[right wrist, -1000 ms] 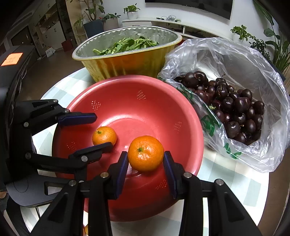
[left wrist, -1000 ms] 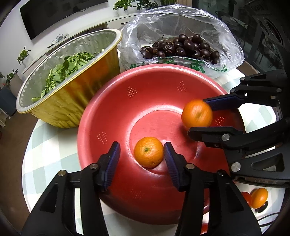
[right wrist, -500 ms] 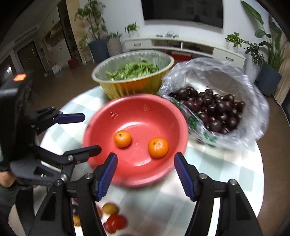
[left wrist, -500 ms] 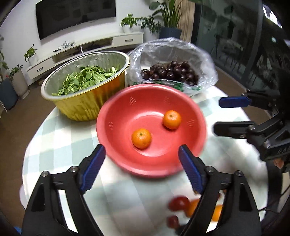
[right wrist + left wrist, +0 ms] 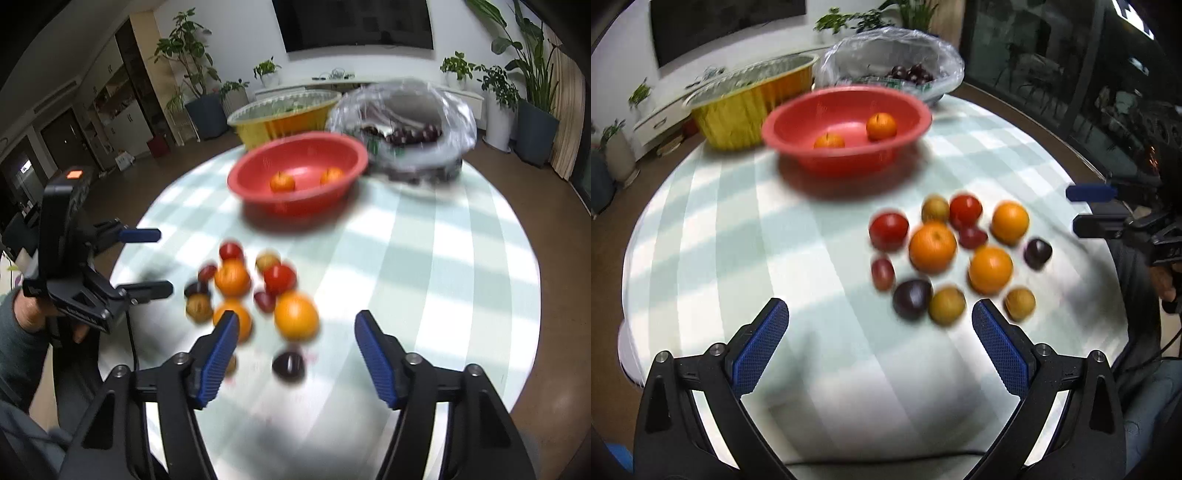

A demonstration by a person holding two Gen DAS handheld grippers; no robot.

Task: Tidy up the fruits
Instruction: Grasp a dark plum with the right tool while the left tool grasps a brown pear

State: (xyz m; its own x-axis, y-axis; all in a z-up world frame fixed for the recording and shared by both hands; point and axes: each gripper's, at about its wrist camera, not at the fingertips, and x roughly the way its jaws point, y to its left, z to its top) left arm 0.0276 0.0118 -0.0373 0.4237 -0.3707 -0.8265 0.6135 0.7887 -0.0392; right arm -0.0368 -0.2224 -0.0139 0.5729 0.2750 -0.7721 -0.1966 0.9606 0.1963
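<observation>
fruit for sorting lies in 2 places on your round table, which has a pale green checked cloth. your red bowl stands at the far side and holds 2 small oranges, apart from each other on its bottom. nearer to you, a loose pile of fruit rests on the cloth: 3 oranges, some red round pieces, dark plums and brownish-yellow ones, most of them touching or just beside a neighbour. both views are blurred, so i cannot tell each kind for sure.

your left gripper hangs above bare cloth on the near side of the pile, pointing steeply down. its jaws have just been opening and now stand wide apart with nothing between them. in the right wrist view it shows at the left edge, held by a hand in a dark green sleeve.

your right gripper is over the near edge of the pile. its jaws opened and then closed a little, and they stand apart; a dark plum lies on the cloth below the gap, and the pads do not touch it.

behind the bowl stands a gold foil tub with green leaves, and beside it a clear plastic bag with dark cherries.
</observation>
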